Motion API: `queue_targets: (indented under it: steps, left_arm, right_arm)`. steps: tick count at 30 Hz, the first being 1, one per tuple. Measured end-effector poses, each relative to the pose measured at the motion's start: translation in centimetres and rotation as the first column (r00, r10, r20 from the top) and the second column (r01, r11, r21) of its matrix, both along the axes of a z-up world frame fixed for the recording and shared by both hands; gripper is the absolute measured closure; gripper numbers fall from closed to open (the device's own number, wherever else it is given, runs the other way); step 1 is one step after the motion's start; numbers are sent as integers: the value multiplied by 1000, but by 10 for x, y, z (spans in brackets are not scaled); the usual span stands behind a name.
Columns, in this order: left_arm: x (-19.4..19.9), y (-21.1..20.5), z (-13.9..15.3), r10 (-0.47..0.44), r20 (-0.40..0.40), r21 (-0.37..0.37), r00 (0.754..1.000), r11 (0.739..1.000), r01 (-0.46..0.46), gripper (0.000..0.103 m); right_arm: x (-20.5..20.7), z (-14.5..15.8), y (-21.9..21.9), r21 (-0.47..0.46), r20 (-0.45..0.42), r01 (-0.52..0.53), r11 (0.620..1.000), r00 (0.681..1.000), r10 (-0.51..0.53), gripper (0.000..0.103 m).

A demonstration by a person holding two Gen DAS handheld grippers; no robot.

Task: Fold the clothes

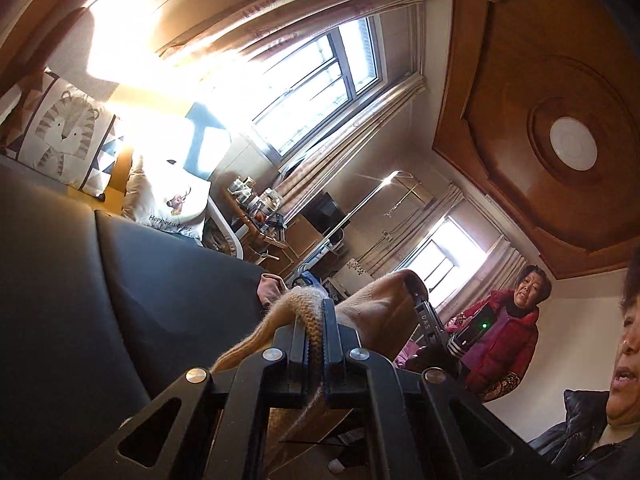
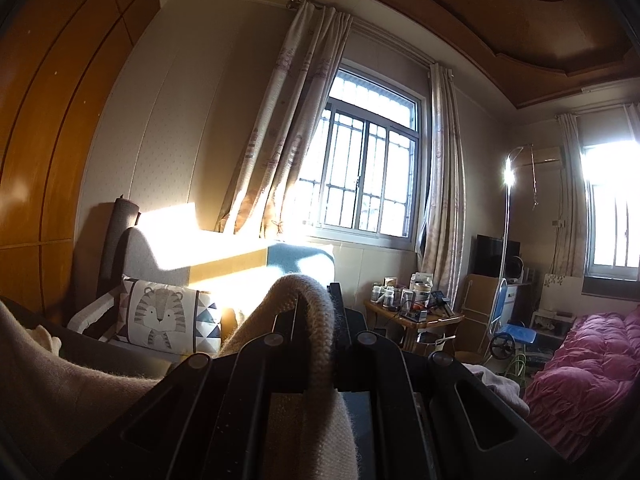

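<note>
Left wrist view: the left gripper (image 1: 316,320) is seen rolled well to one side, so that the room appears tipped, with the wooden ceiling (image 1: 560,80) at the right and the window (image 1: 320,84) slanting across the middle. The gripper is pointed level. Its jaws are closed tight on a ribbed edge of the beige knitted garment (image 1: 372,312), which is pinched between the two black fingers and trails back under the gripper body. Beyond the fingertips, the same garment is stretched across to the right gripper (image 1: 424,312), whose black fingers are seen clamped on its far edge. A dark sofa surface (image 1: 80,280) fills the lower left, with a tiger-print cushion (image 1: 64,132) above it. Two people are visible at the right edge, one in a red jacket (image 1: 508,340).

In the right wrist view, the right gripper (image 2: 320,304) is held level and upright, the room appearing straight. Its jaws are likewise shut on a rolled, ribbed edge of the beige knitted garment (image 2: 308,300), which is looped over the fingertips and hangs away to the lower left. A pink quilt (image 2: 592,364) is seen at the right.
</note>
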State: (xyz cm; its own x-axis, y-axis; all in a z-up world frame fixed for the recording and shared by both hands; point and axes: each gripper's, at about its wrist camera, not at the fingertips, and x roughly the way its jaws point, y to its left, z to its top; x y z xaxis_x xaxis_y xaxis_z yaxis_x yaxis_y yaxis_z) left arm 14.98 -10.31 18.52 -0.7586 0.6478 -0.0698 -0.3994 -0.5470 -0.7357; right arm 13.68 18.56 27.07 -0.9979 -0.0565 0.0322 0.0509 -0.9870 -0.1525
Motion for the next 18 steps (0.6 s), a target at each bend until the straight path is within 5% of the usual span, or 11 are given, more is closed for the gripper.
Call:
queue_targets:
  steps: [8, 13, 18]
  left_arm:
    - [14, -18, 11, 84, -38, 49, 996, 995, -82, 100]
    - [34, -18, 76, 136, -206, 29, 969, 991, -133, 100]
    - [68, -11, 160, 156, -412, -20, 898, 983, -180, 100]
  right_arm:
    - [-7, -4, 3, -14, 28, 15, 1000, 1000, -14, 96]
    - [7, 23, 4, -20, -58, 7, 1000, 998, -8, 96]
    - [31, 64, 13, -43, -195, 2, 999, 981, -10, 96]
